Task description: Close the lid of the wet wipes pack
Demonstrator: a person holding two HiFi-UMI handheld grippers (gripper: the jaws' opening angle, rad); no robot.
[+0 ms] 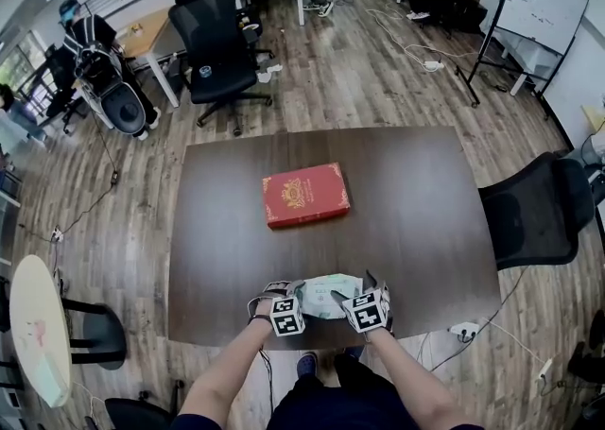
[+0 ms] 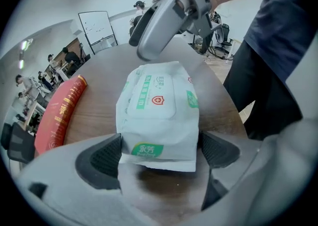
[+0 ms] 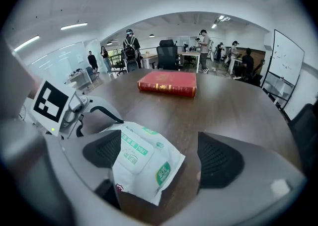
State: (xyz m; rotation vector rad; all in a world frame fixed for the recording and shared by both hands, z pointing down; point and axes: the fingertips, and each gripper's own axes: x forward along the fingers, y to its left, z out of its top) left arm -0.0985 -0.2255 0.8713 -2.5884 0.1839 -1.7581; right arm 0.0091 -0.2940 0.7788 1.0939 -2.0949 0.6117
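The white-and-green wet wipes pack [image 1: 326, 286] lies on the dark wooden table [image 1: 416, 220] near its front edge. Its lid [image 2: 151, 102] sits flat against the top of the pack. My left gripper [image 2: 161, 151] is shut on the near end of the pack [image 2: 159, 115], with both pads pressing its sides. My right gripper [image 3: 160, 156] hovers open above the other end of the pack [image 3: 144, 163], and its pads do not press on it. In the head view the left gripper [image 1: 282, 294] and right gripper [image 1: 354, 288] flank the pack.
A red book [image 1: 304, 195] lies at the middle of the table, beyond the pack. One black office chair [image 1: 534, 211] stands at the table's right side and another [image 1: 219, 50] beyond the far edge. People and desks fill the room behind.
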